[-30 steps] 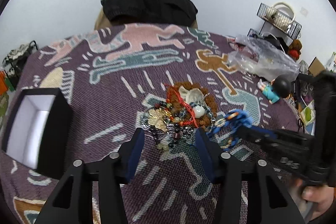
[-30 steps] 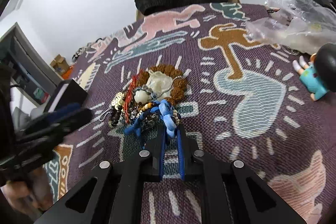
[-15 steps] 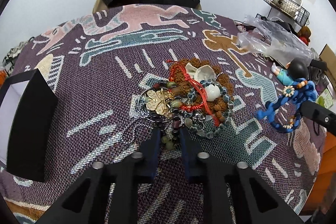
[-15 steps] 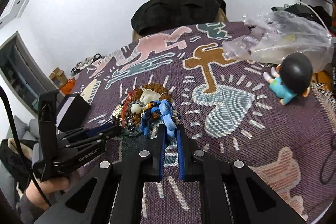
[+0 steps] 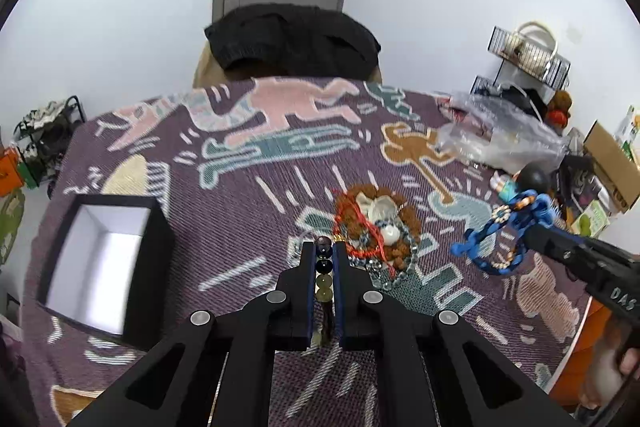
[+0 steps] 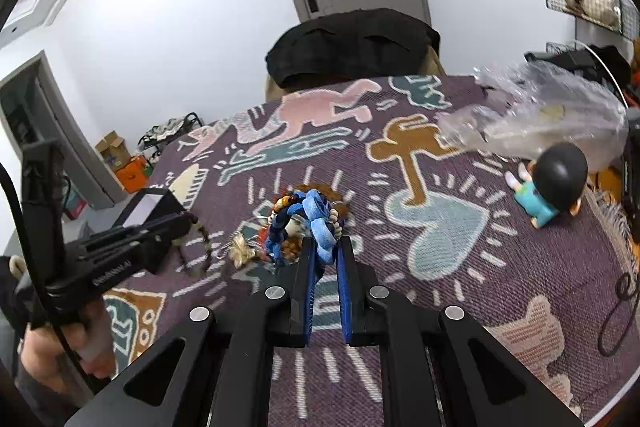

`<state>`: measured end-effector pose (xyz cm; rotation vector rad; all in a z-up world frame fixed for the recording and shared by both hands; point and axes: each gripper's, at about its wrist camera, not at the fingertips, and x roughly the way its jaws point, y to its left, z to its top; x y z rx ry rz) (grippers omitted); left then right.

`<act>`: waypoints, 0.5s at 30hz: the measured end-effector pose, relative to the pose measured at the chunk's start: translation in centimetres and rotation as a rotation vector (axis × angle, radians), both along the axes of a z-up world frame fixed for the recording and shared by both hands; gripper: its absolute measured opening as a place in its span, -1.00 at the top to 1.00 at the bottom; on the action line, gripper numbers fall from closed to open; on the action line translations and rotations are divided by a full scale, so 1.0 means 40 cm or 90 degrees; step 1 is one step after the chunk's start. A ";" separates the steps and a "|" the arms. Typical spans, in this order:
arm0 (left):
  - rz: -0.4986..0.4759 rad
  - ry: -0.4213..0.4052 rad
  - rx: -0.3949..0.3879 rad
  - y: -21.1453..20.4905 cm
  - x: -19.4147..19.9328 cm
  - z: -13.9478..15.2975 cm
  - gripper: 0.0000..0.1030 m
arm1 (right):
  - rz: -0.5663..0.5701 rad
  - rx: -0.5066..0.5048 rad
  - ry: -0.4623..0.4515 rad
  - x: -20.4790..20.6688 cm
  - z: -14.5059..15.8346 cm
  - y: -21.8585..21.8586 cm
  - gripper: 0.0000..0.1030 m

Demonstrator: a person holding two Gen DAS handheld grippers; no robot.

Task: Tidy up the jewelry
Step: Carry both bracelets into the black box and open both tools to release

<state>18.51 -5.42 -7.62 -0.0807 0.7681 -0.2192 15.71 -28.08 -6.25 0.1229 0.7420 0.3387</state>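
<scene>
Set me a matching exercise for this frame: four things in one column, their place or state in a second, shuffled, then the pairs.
Things:
1. blue bracelet
2. bead strand
3. black box
4. doll

States:
A. lying on the cloth by the plastic bag
B. open, white inside
C. pinched in the right gripper
D. pinched in the left gripper

Pairs: 1-C, 2-D, 3-B, 4-A

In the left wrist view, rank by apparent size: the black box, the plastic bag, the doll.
1. black box
2. plastic bag, somewhat smaller, though it lies farther off, so its true size is unsure
3. doll, mostly hidden
</scene>
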 end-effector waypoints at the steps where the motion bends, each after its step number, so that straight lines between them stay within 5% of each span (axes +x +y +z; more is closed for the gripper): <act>1: 0.002 -0.005 -0.001 0.009 -0.004 0.010 0.85 | 0.004 -0.001 -0.004 -0.001 0.006 0.008 0.78; 15: 0.026 -0.071 0.004 0.102 -0.071 0.133 0.85 | 0.053 -0.007 -0.043 -0.017 0.062 0.112 0.78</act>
